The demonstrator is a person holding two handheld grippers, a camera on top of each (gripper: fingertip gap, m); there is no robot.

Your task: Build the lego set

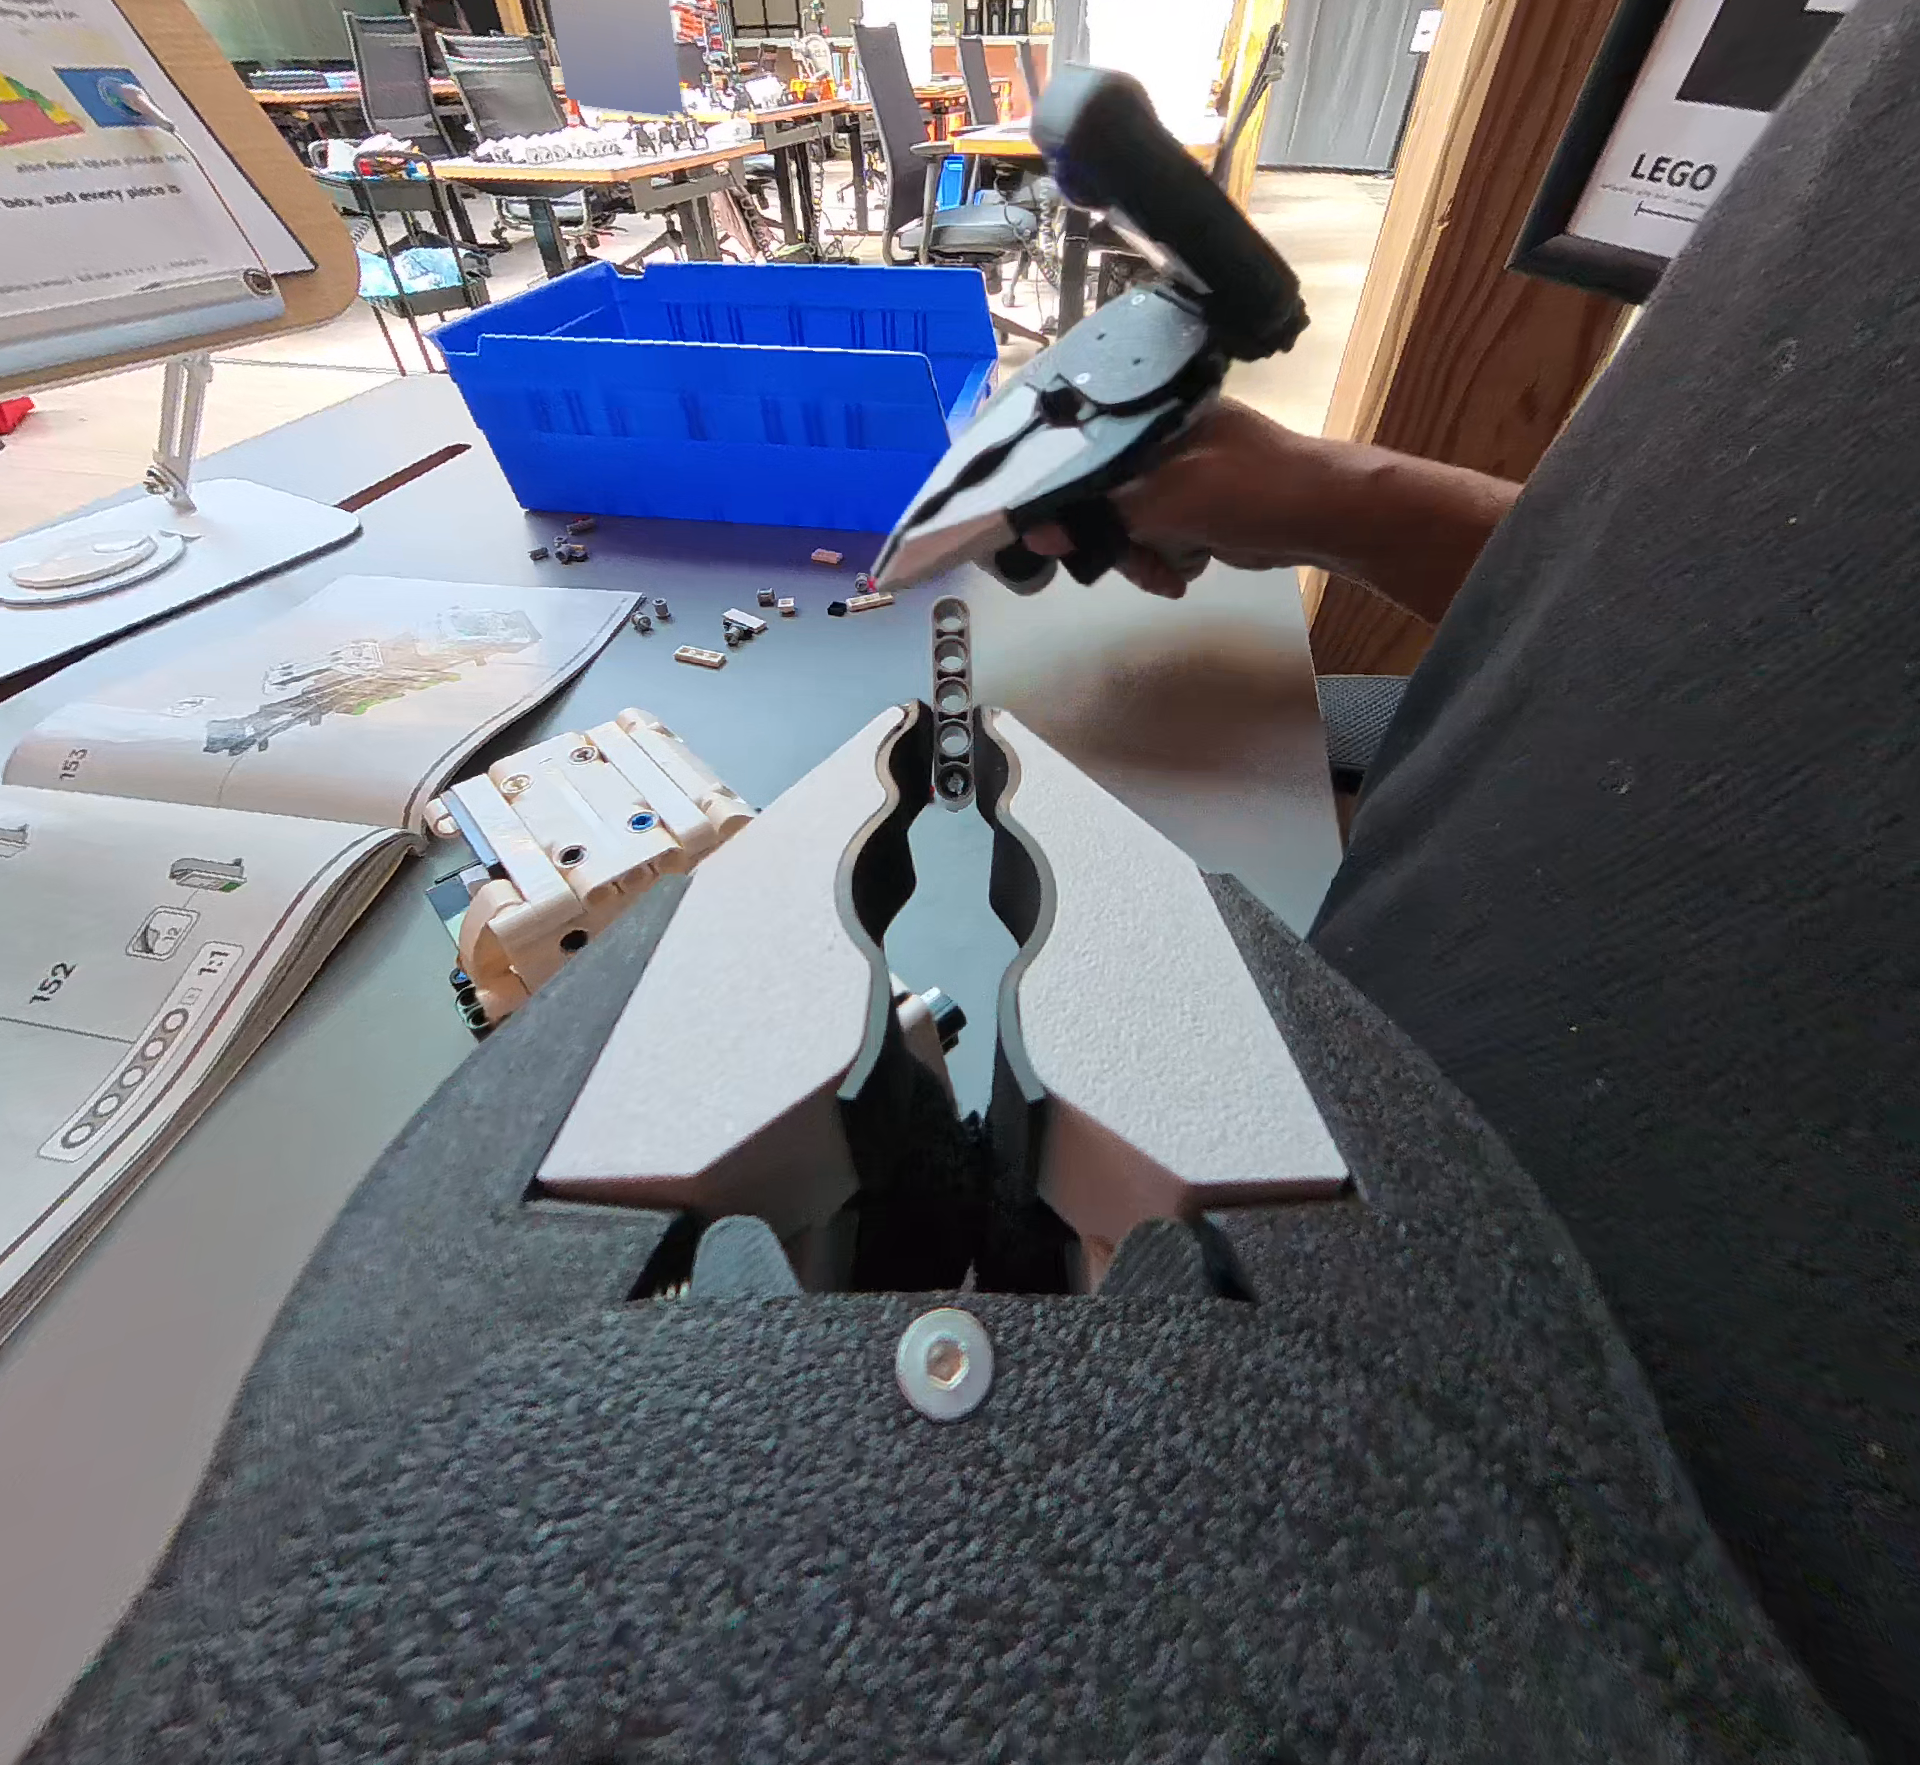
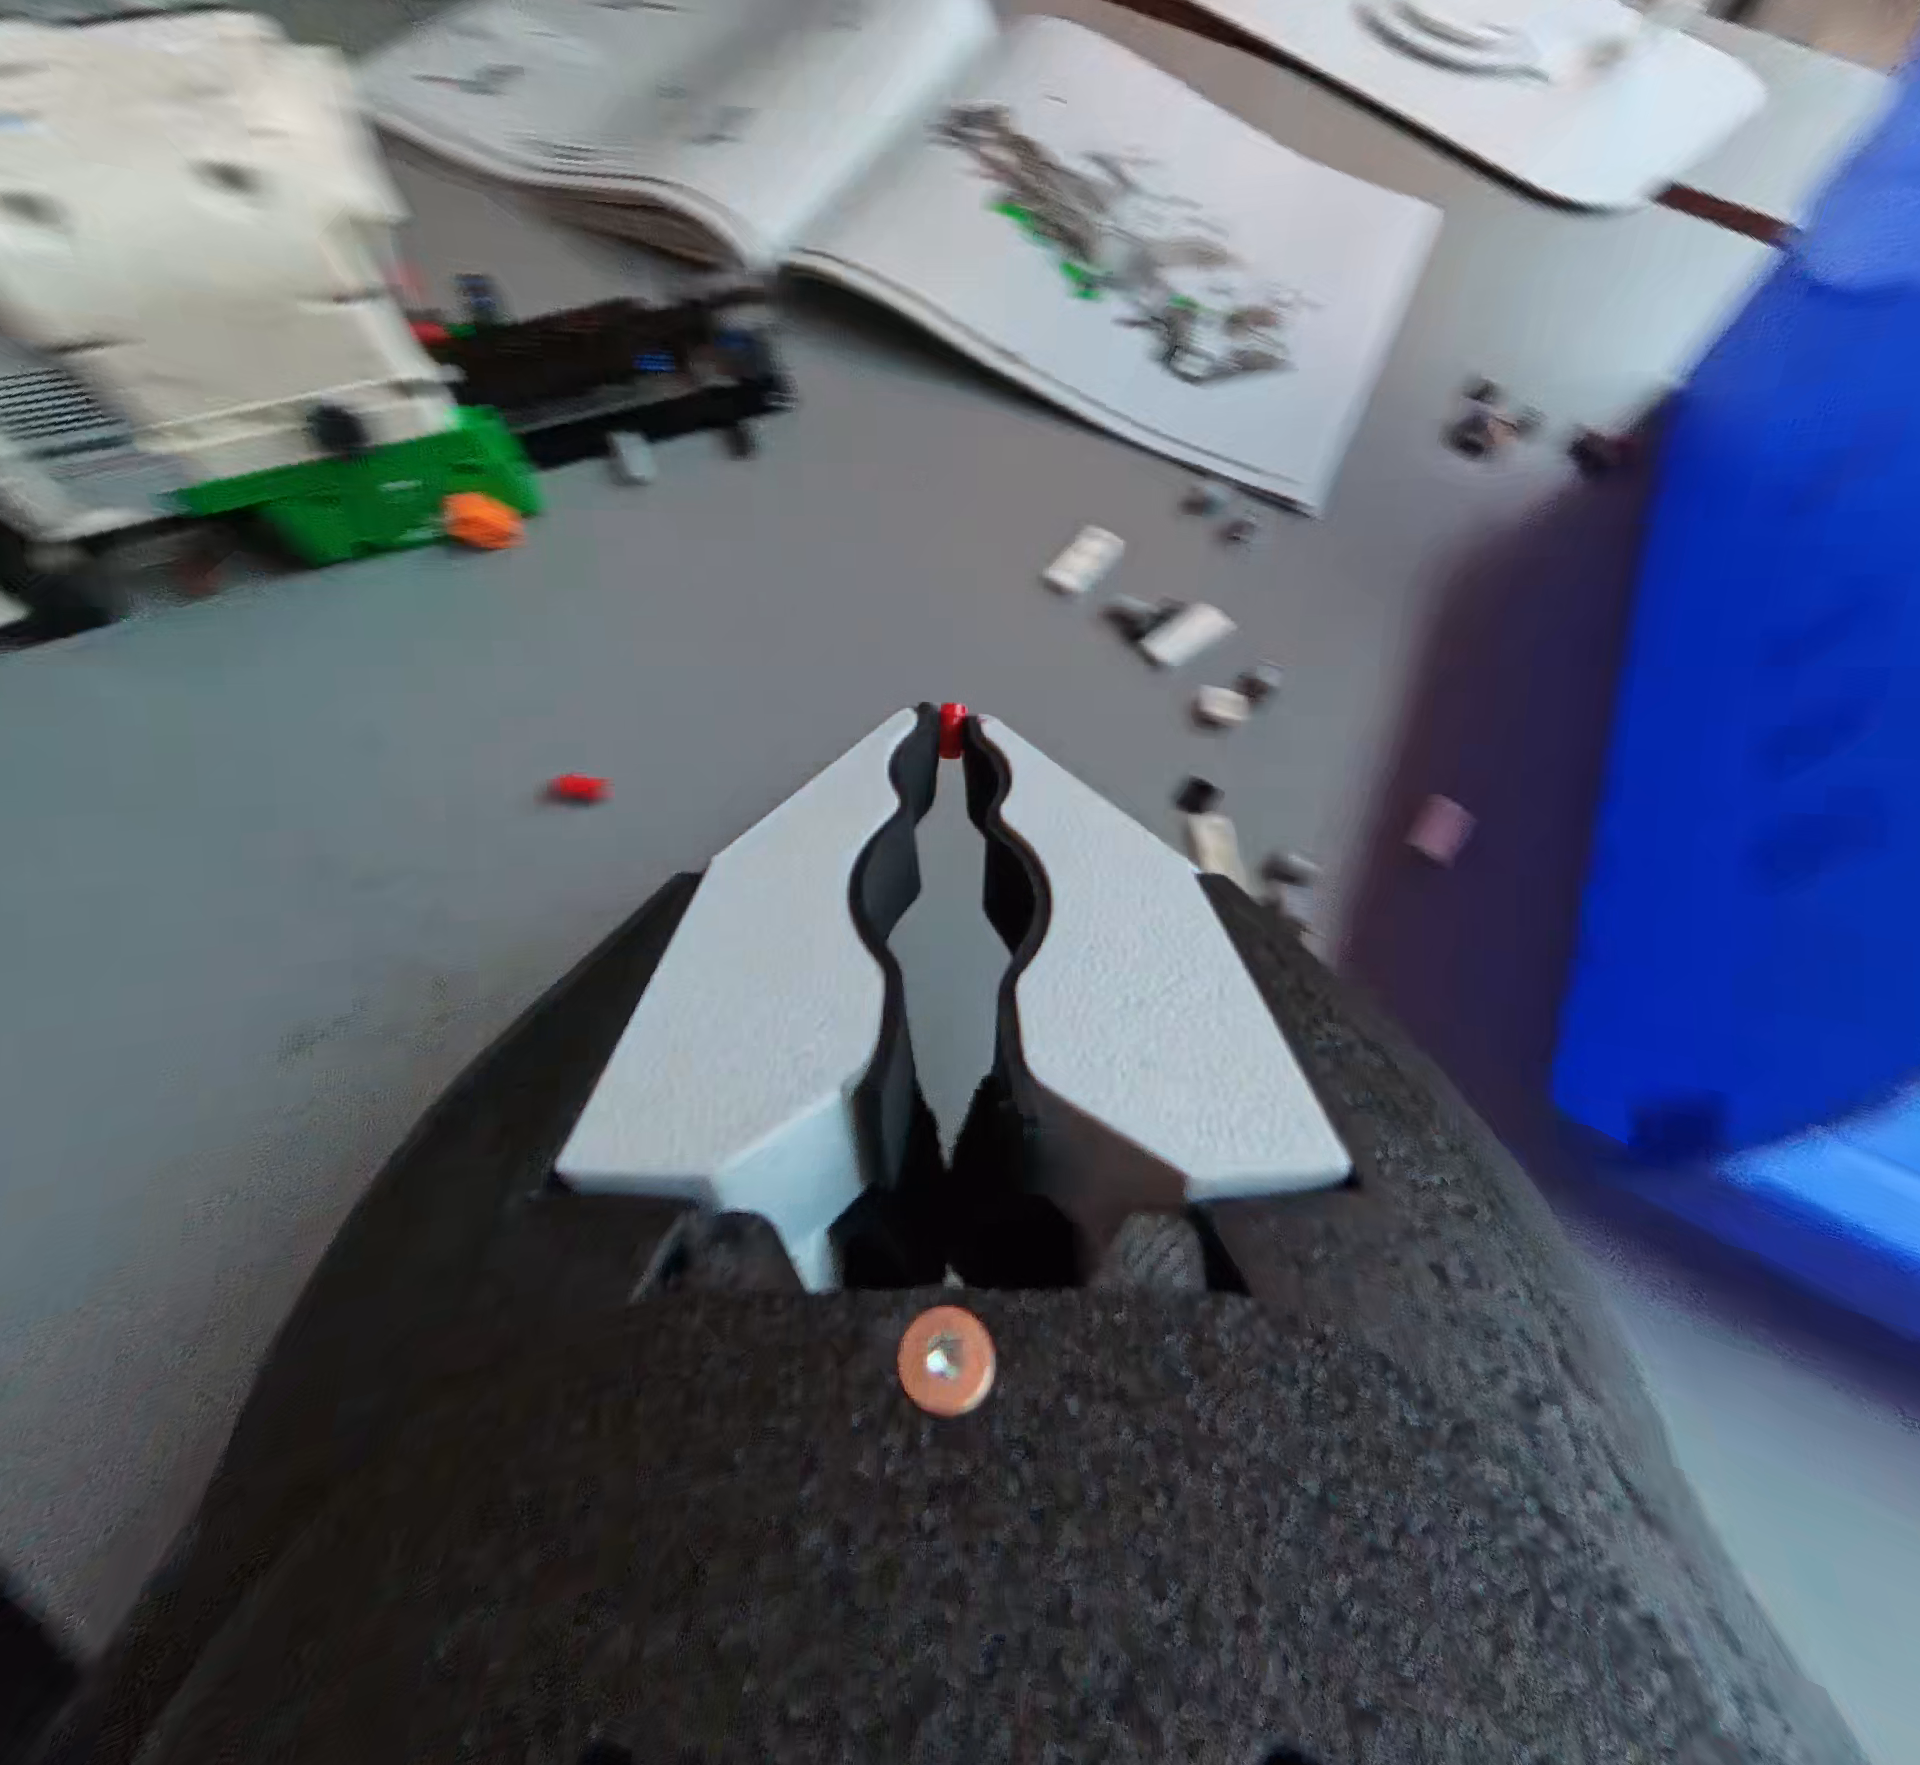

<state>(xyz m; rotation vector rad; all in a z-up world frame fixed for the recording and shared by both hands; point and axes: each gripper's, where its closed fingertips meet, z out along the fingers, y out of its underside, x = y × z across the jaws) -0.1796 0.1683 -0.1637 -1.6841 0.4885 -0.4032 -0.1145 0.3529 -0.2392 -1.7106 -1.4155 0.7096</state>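
Fingers of the left gripper [image 1: 951, 739] are pinching a grey holed beam [image 1: 950, 692] upright nearest the camera, while farther off the right gripper [image 2: 948, 728] is clamping a tiny red piece [image 2: 951, 728] above the grey table [image 2: 520, 884], near the blue bin [image 1: 727, 396].

The tool [image 1: 951, 728] has a rough, grainy black body and matt pale fingers [image 1: 764, 967]. The bin [image 1: 717, 406] is glossy blue plastic; the table [image 1: 1091, 676] smooth matt grey; the booklet [image 1: 312, 697] paper.
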